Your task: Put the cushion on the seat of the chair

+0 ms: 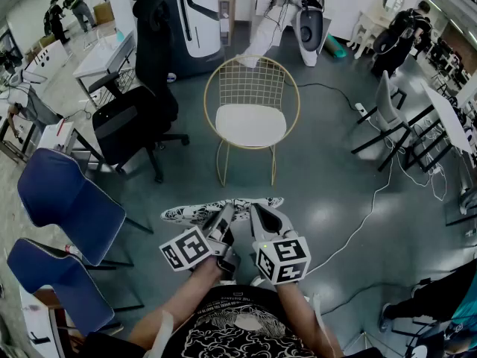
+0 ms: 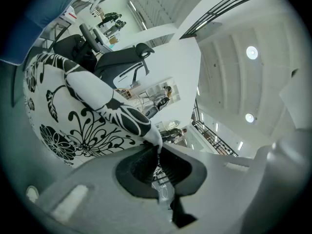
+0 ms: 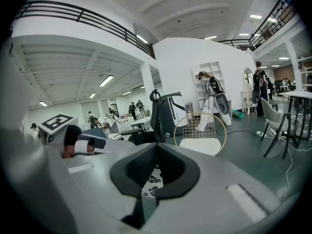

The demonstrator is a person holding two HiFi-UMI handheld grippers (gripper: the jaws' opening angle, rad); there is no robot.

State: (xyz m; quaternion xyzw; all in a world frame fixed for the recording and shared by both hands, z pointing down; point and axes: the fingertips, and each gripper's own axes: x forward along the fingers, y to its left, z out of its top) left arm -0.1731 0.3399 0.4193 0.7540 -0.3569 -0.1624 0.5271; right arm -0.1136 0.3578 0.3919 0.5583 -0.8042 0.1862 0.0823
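The cushion (image 1: pixel 186 213), white with a black flower print, hangs low in front of me between both grippers. My left gripper (image 1: pixel 223 216) is shut on its edge; in the left gripper view the fabric (image 2: pixel 73 126) bulges out past the left gripper's (image 2: pixel 157 150) closed jaws. My right gripper (image 1: pixel 255 213) sits beside the left one with its jaws together. In the right gripper view the print (image 3: pixel 150 183) shows in the slot below the right gripper's (image 3: pixel 156 150) pads. The chair (image 1: pixel 250 125), a gold wire frame with a white seat (image 3: pixel 200 145), stands straight ahead on the floor, its seat bare.
A black office chair (image 1: pixel 138 118) stands left of the gold chair. Two blue chairs (image 1: pixel 67 200) are at my near left. Cables (image 1: pixel 373 200) trail over the grey floor to the right, near white tables (image 1: pixel 447 118). People stand in the far background.
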